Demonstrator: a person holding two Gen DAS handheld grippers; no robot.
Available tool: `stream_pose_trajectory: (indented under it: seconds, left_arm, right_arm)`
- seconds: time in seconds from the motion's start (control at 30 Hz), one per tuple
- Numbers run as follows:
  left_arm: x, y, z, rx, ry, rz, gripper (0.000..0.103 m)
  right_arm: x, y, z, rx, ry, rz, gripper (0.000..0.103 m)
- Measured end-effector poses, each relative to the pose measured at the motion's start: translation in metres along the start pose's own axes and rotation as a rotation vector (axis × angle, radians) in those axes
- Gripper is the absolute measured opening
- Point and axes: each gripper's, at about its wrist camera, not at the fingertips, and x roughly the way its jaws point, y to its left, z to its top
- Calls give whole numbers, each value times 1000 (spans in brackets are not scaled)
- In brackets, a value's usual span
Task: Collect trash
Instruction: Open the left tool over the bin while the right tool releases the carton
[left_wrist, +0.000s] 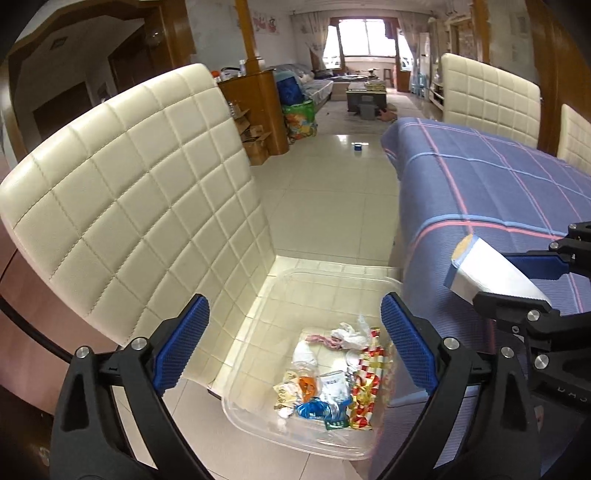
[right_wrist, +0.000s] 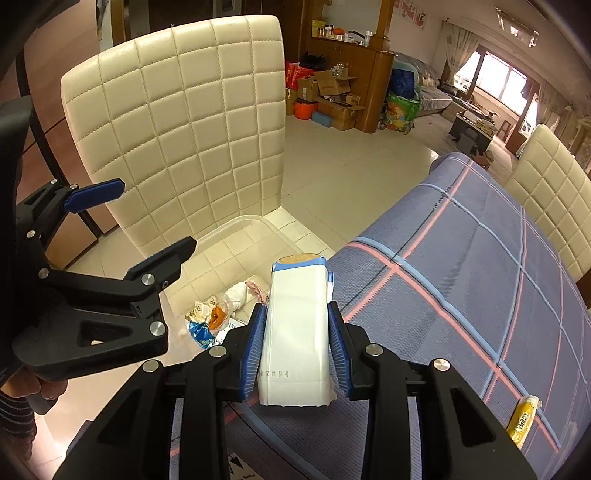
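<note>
We pinch a boxy white plastic packet (right_wrist: 295, 332) between our right gripper (right_wrist: 297, 347) pads, over the cloth's edge. Our left gripper (left_wrist: 295, 343) hangs spread — below it, the clear plastic bin (left_wrist: 258, 421) on the quilted cream chair (left_wrist: 122, 199) holds crinkled wrappers (left_wrist: 332, 380).

light: daylight from blown-out far window (left_wrist: 360, 37) | floor (left_wrist: 332, 177): glare | edges: fisheye bend, dark vignette | focus: mostly sharp

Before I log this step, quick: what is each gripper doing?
Left gripper: open, holding nothing, above the clear bin.
Right gripper: shut on the white packet.
</note>
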Motion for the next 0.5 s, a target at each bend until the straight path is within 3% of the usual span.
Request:
stream_pose_trajectory:
  seconds: [0.5]
  left_arm:
    - [2,22,-13,-48,25,26,95]
  right_arm:
    - [6,27,1,-52,3,25,33]
